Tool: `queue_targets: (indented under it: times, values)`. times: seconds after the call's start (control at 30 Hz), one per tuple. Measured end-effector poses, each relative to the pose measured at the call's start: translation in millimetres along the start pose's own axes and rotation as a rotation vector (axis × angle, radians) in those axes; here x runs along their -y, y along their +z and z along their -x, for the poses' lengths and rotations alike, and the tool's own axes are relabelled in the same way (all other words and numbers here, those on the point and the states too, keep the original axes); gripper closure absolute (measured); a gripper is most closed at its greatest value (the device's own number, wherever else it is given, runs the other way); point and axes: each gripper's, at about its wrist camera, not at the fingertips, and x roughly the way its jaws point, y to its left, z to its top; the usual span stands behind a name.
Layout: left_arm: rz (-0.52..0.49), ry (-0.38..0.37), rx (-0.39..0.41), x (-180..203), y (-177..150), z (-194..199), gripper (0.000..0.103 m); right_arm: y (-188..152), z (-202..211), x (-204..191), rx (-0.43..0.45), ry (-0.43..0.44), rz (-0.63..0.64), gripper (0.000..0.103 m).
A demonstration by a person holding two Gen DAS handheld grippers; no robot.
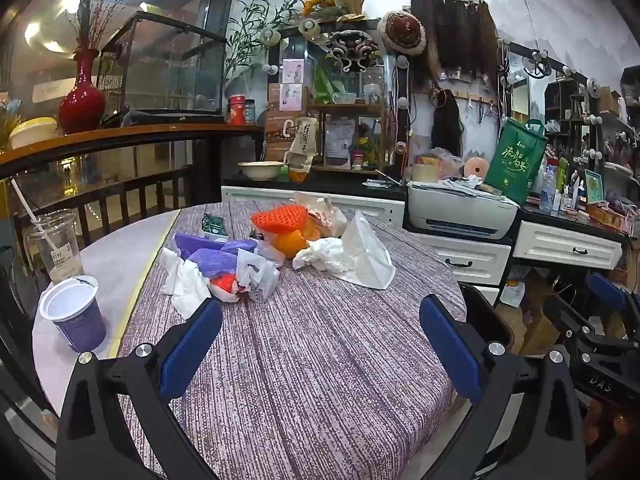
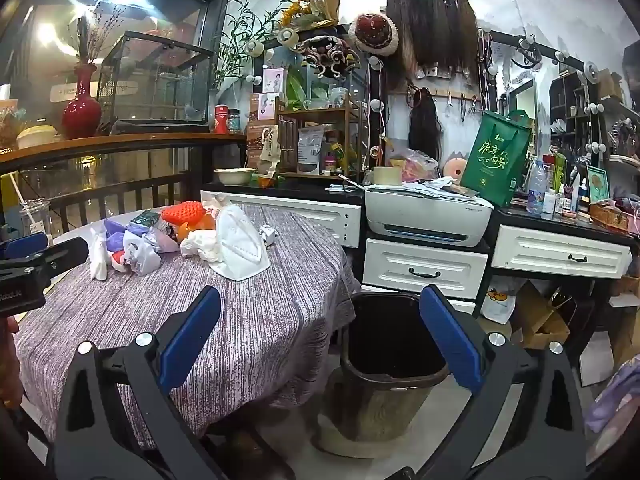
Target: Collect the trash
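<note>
A heap of trash lies on the round table's purple striped cloth (image 1: 320, 380): a white face mask (image 1: 366, 258), crumpled tissue (image 1: 320, 254), orange peel (image 1: 290, 242), orange foam net (image 1: 280, 216), purple wrappers (image 1: 212, 250) and a white plastic bag (image 1: 256, 276). At the table's left edge stand a purple paper cup (image 1: 74, 312) and a clear cup with a straw (image 1: 54, 244). My left gripper (image 1: 320, 306) hangs open in front of the heap, holding nothing. My right gripper (image 2: 320, 300) is open over the table's right edge, above a dark bin (image 2: 392, 344) on the floor.
White drawers (image 2: 424, 268) and a printer (image 2: 428, 212) stand behind the bin, with a green bag (image 2: 496, 160) on the counter. Cardboard boxes (image 2: 540, 316) crowd the floor at right. A dark railing (image 1: 120, 200) runs behind the table's left side.
</note>
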Motion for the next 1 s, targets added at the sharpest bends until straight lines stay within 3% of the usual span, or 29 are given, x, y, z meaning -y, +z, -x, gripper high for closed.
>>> queue_targets:
  times: [1.0]
  values:
    - [-0.020, 0.002, -0.027, 7, -9, -7, 0.005, 3, -1, 2, -0.012, 0.004, -0.030, 0.005]
